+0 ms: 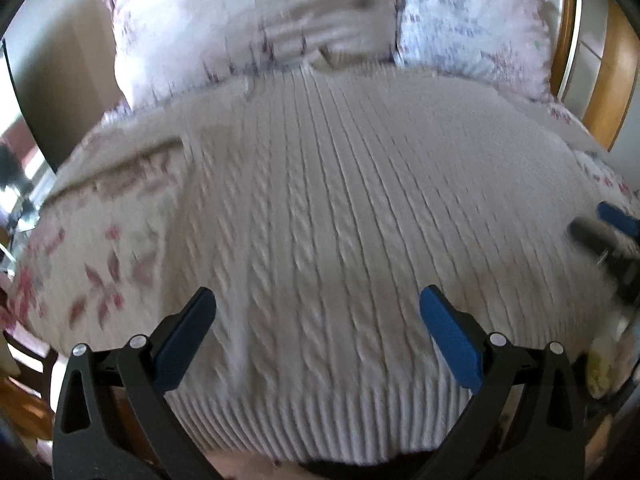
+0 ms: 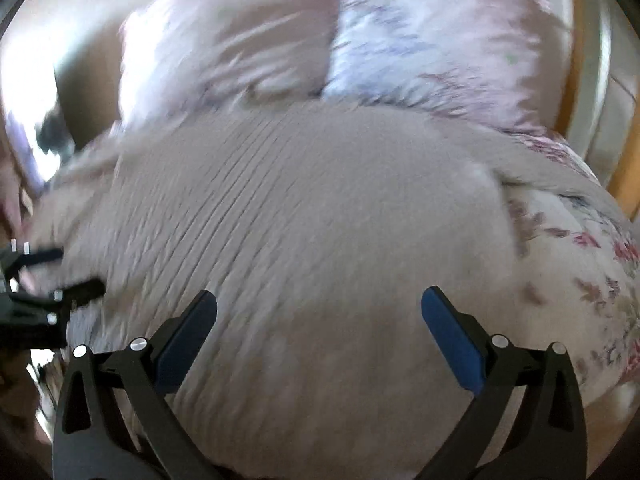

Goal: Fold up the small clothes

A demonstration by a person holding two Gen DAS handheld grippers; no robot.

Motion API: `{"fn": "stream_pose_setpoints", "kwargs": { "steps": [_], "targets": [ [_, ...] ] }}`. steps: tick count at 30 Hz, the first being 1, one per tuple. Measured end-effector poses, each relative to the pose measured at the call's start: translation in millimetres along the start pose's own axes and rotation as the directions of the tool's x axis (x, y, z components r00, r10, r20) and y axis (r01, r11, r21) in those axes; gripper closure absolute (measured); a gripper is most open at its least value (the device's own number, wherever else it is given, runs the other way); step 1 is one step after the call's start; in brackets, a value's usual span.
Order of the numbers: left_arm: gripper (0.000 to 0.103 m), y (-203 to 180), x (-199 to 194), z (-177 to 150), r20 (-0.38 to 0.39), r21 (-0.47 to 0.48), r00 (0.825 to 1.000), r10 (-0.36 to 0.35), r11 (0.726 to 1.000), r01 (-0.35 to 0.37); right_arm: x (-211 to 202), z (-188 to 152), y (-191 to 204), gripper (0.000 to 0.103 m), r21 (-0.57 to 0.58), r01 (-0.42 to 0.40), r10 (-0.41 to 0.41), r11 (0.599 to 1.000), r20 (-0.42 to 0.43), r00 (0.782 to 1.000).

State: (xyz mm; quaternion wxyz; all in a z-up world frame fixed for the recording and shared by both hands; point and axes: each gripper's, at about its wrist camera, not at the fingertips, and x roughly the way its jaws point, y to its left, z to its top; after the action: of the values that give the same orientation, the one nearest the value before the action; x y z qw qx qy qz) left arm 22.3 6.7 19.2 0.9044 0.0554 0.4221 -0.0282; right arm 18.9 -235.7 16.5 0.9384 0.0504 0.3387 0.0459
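A cream cable-knit sweater [image 1: 340,208] lies spread flat on the bed, its ribbed hem nearest me and its neck toward the pillows. My left gripper [image 1: 318,300] hovers open over the hem area, with nothing between its blue pads. In the left wrist view my right gripper [image 1: 612,236] shows at the right edge, over the sweater's side. The right wrist view is blurred: the same sweater [image 2: 300,220] fills it, and my right gripper [image 2: 319,302] stands open above it. My left gripper [image 2: 44,280] appears there at the far left edge.
The bed carries a floral quilt [image 1: 92,264] under the sweater, seen again at the quilt [image 2: 580,248] on the right. Two floral pillows [image 1: 192,36] [image 1: 476,28] lean at the head. A wooden headboard [image 1: 616,76] curves behind them.
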Motion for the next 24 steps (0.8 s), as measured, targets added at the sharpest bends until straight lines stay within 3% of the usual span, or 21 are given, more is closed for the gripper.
{"fn": "stream_pose_setpoints", "kwargs": {
  "steps": [4,6,9,13,19,24],
  "targets": [
    [0.002,14.2,-1.8,29.8,0.064,-0.003,0.997,-0.051,0.999,0.052,-15.5,42.3,-72.5,0.001,0.212,0.032,-0.052,0.977,0.088,0.995],
    [0.002,22.3,-0.5,46.7,0.106,-0.009,0.988,-0.111,0.994,0.112,-13.3,57.7,-110.4,0.011,0.317,0.062,-0.096,0.946,0.091,0.991],
    [0.002,32.8,3.5,71.8,0.144,-0.02,0.974,-0.175,0.983,0.18,-1.1,71.0,-173.0,0.029,0.501,0.095,-0.135,0.86,0.044,0.99],
    [0.002,38.2,16.4,101.0,0.138,-0.023,0.974,-0.178,0.983,0.182,23.1,65.7,-245.6,0.039,0.708,0.12,-0.133,0.696,-0.038,0.99],
    [0.002,43.2,40.5,125.2,0.119,-0.049,0.974,-0.194,0.978,0.201,43.8,54.7,-287.9,0.05,0.813,0.16,-0.154,0.56,-0.088,0.984],
    [0.002,45.9,62.4,133.1,0.086,-0.082,0.967,-0.24,0.965,0.247,47.0,51.6,-306.9,0.059,0.84,0.159,-0.178,0.519,-0.076,0.981]
  ]
}}
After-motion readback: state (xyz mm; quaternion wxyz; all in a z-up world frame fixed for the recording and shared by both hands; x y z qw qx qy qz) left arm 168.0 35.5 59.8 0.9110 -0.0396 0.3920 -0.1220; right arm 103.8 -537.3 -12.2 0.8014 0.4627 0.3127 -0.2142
